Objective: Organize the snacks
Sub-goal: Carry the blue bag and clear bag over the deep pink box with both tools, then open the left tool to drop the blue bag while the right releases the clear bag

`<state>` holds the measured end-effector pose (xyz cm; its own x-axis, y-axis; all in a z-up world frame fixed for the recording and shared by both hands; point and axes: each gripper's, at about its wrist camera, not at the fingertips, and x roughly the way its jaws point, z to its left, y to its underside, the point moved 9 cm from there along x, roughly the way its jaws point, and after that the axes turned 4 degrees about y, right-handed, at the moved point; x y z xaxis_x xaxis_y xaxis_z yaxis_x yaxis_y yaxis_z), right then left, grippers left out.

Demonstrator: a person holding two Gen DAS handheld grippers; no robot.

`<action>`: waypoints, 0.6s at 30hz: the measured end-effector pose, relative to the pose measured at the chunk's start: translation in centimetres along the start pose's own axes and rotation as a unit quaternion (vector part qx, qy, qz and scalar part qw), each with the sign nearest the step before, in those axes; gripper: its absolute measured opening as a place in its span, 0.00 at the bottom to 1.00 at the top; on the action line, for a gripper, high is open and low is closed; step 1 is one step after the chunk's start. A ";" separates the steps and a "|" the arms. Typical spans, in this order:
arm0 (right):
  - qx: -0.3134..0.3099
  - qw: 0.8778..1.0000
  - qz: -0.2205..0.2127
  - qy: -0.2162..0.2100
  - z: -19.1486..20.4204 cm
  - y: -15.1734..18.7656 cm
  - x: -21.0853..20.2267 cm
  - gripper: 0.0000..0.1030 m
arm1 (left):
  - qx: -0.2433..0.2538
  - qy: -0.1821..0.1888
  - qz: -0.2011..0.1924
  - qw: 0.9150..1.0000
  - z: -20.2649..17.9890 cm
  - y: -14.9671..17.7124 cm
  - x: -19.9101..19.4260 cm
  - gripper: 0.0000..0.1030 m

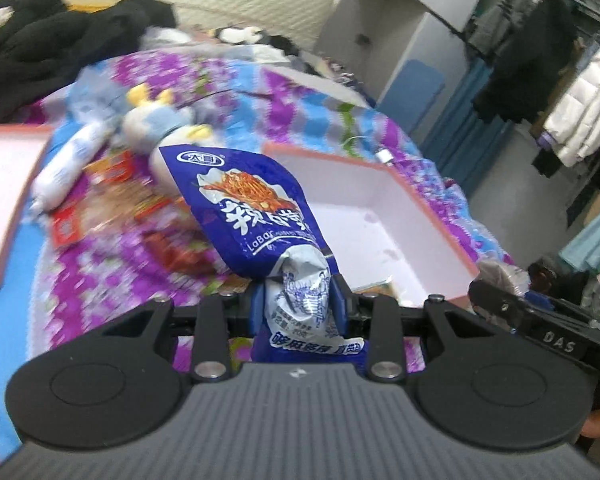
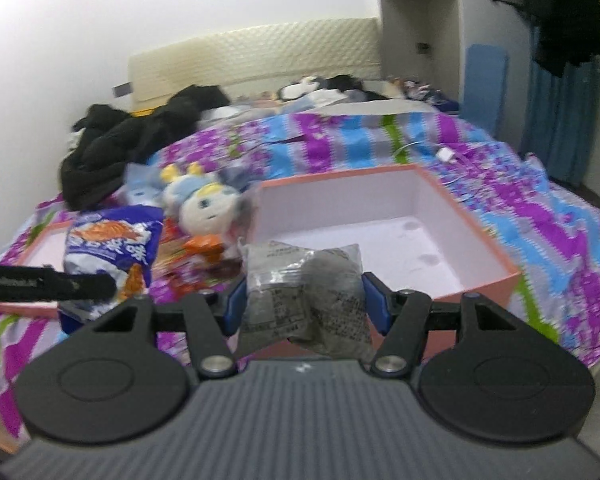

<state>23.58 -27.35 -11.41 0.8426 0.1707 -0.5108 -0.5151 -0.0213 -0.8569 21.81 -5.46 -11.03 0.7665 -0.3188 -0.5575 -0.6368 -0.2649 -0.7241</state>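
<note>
Nearest to the lens on the left side, the left gripper (image 1: 300, 300) is clamped on the crumpled lower end of a blue snack packet (image 1: 252, 216), which stands up from the jaws above the flowered bedspread (image 1: 112, 280). Going right, a loose heap of red and orange snack packets (image 1: 112, 196) lies on the bedspread beside a plush doll (image 2: 208, 204), and a pink lid (image 1: 4, 200) rests at the far left. Next comes the open pink box (image 2: 480, 240), which looks almost bare inside. On the right, the right gripper (image 2: 304, 300) is clamped on a grey transparent packet (image 2: 304, 296), held in front of the near wall of the box. Both hands seem to be in the carrying step, each with one snack lifted off the bed. I judge the next move calls for bringing each packet over the box rim, lowering it inside, and only then opening the jaws, one hand at a time so they do not collide.
</note>
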 end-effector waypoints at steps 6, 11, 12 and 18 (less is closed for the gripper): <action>0.005 0.999 0.002 0.036 -4.4 -2.0 2.8 0.60 | 0.022 0.034 0.011 0.999 -3.8 -3.4 5.4 0.37; 0.014 0.998 0.018 0.050 -7.0 -2.9 5.6 0.61 | 0.030 0.051 0.034 0.998 -6.0 -5.6 10.6 0.37; 0.015 0.998 0.022 0.051 -7.5 -3.0 6.2 0.61 | 0.033 0.055 0.041 0.997 -6.5 -5.8 11.7 0.37; 0.023 0.997 0.053 0.056 -9.7 -3.0 10.7 0.61 | 0.043 0.066 0.076 0.994 -8.1 -6.9 18.8 0.37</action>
<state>35.65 -35.06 -14.98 0.7939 0.0591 -0.6052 -0.6068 0.0126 -0.7947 39.94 -17.02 -13.26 0.6409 -0.4671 -0.6091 -0.7303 -0.1268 -0.6712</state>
